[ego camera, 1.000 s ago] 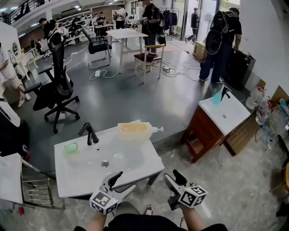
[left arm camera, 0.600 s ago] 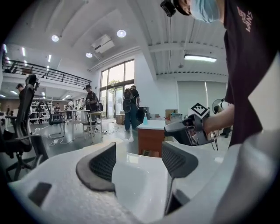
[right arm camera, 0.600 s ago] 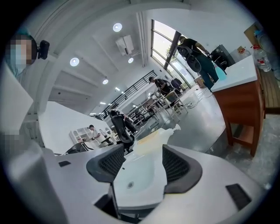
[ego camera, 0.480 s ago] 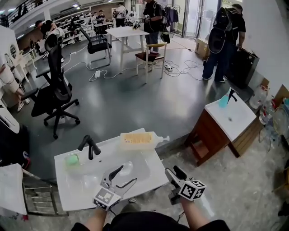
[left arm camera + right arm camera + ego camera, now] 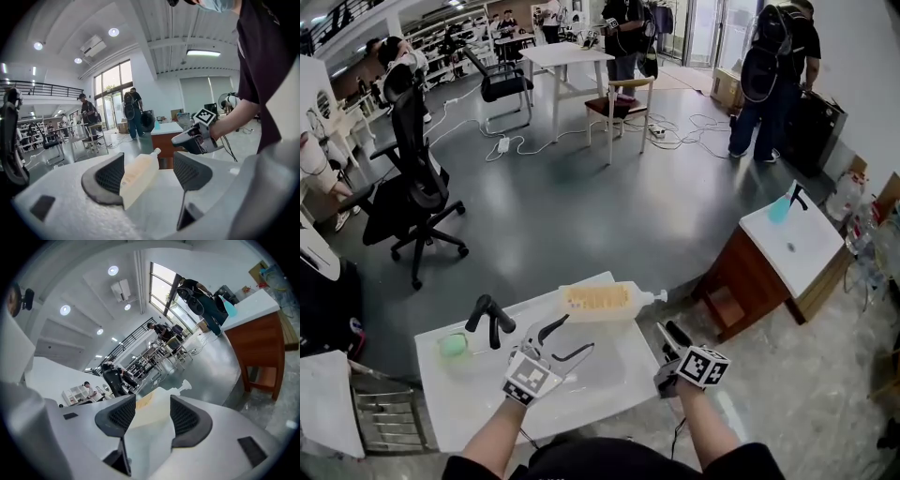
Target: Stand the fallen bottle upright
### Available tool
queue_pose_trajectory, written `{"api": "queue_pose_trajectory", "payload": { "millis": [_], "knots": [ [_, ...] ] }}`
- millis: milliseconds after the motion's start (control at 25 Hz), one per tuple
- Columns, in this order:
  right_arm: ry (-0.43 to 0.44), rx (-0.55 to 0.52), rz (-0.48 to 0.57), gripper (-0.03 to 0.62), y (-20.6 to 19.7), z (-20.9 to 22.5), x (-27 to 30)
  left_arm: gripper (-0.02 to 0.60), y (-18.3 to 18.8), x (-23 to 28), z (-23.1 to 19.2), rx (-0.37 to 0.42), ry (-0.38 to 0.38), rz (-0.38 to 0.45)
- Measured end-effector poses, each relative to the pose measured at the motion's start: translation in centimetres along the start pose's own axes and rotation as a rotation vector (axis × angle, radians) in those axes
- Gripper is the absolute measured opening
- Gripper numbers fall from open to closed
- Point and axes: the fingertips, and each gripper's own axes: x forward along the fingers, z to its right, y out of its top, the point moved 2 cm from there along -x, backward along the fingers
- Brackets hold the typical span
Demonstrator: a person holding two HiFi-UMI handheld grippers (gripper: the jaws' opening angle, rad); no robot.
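Observation:
A pale, translucent bottle (image 5: 605, 300) with a white cap lies on its side along the far edge of the white sink top (image 5: 469, 398), cap pointing right. My left gripper (image 5: 569, 338) hovers over the sink top just short of the bottle, jaws open; in the left gripper view the bottle (image 5: 138, 176) lies ahead between the pads, untouched. My right gripper (image 5: 669, 333) is off the sink top's right edge, below the cap. Its jaws are closing, and the bottle (image 5: 157, 404) shows beyond them, clear of the pads. The right gripper (image 5: 197, 139) also shows in the left gripper view.
A black faucet (image 5: 490, 317) and a green cup (image 5: 453, 345) stand at the sink top's left. A second washstand on a wooden cabinet (image 5: 787, 239) is to the right. A black office chair (image 5: 412, 187), cables and standing people occupy the grey floor behind.
Both grippers have moved forward toward the bottle. The left one crossed the sink top from its near edge. The right one advanced along the right edge, its jaws a little narrower.

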Motion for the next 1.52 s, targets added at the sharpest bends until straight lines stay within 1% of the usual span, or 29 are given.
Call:
{"api": "queue_pose_trajectory", "payload": {
  "millis": [80, 280, 440, 560, 720, 840, 960, 1040, 1280, 1440, 1520],
  "knots": [
    [-0.005, 0.055, 0.002, 0.224, 0.0, 0.9, 1.8, 0.322, -0.8, 1.2, -1.0, 0.007, -0.013, -0.025],
    [-0.009, 0.103, -0.023, 0.232, -0.2, 2.4, 5.5, 0.322, -4.1, 4.0, -2.9, 0.032, -0.024, -0.117],
    [-0.019, 0.190, -0.020, 0.233, 0.0, 3.9, 7.6, 0.322, -6.8, 5.6, -3.7, 0.030, -0.035, -0.185],
    [-0.036, 0.279, -0.012, 0.235, 0.0, 5.3, 8.4, 0.322, -8.0, 6.5, -3.8, 0.009, -0.046, -0.210],
    [-0.049, 0.353, -0.004, 0.236, -0.3, 6.9, 9.6, 0.322, -9.5, 7.4, -3.8, -0.016, -0.057, -0.248],
    [-0.041, 0.426, 0.033, 0.237, 0.0, 7.8, 10.5, 0.322, -10.5, 7.7, -3.6, -0.028, -0.064, -0.277],
    [-0.037, 0.500, 0.065, 0.207, 0.3, 8.7, 11.3, 0.322, -11.0, 7.7, -3.7, -0.030, -0.062, -0.281],
    [-0.028, 0.529, 0.078, 0.183, 0.4, 8.9, 11.6, 0.322, -11.0, 7.8, -3.7, -0.033, -0.061, -0.276],
    [-0.037, 0.541, 0.102, 0.158, 0.7, 8.3, 11.2, 0.322, -10.7, 7.5, -3.7, -0.073, -0.067, -0.243],
    [0.022, 0.461, 0.137, 0.152, 2.8, 5.7, 11.3, 0.322, -10.7, 6.8, -4.2, -0.098, -0.047, -0.223],
    [0.055, 0.403, 0.140, 0.121, 4.2, 3.6, 11.7, 0.321, -10.7, 6.2, -4.6, -0.112, -0.031, -0.214]
  ]
}}
